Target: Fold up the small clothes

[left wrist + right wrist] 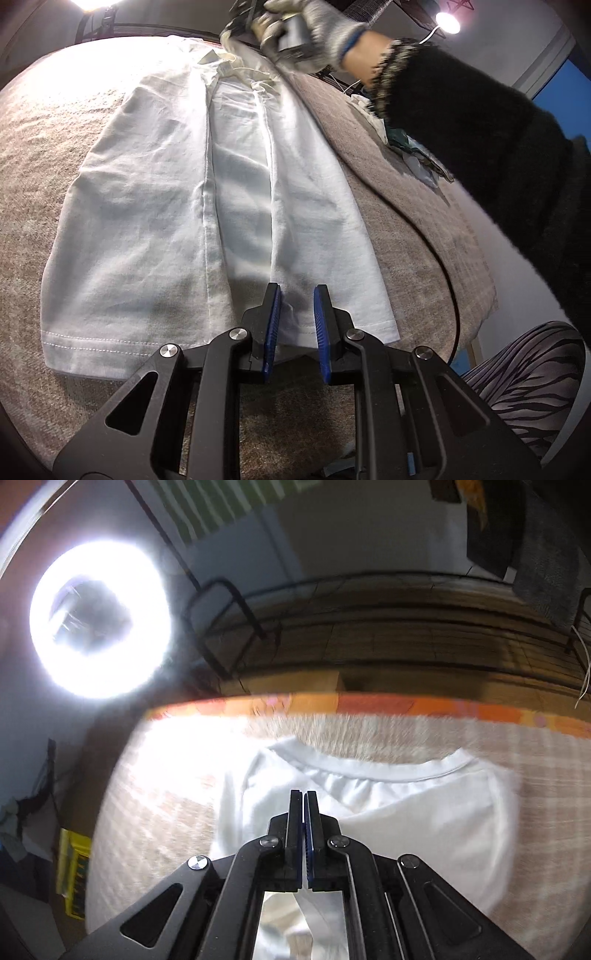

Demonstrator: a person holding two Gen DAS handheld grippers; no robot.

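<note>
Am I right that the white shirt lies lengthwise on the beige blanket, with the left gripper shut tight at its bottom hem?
Not quite: the left gripper is open, its blue pads apart over the hem, as the left wrist view shows. The rest holds: the white shirt lies lengthwise on the beige blanket.

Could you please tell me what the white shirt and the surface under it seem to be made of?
White shirt: thin, matte cotton-like jersey, judging by its soft creases and stitched hem. Surface under it: a beige, coarse, fuzzy blanket or carpet-like textile, likely woven; its nap shows, with a faint check pattern near the edge.
</note>
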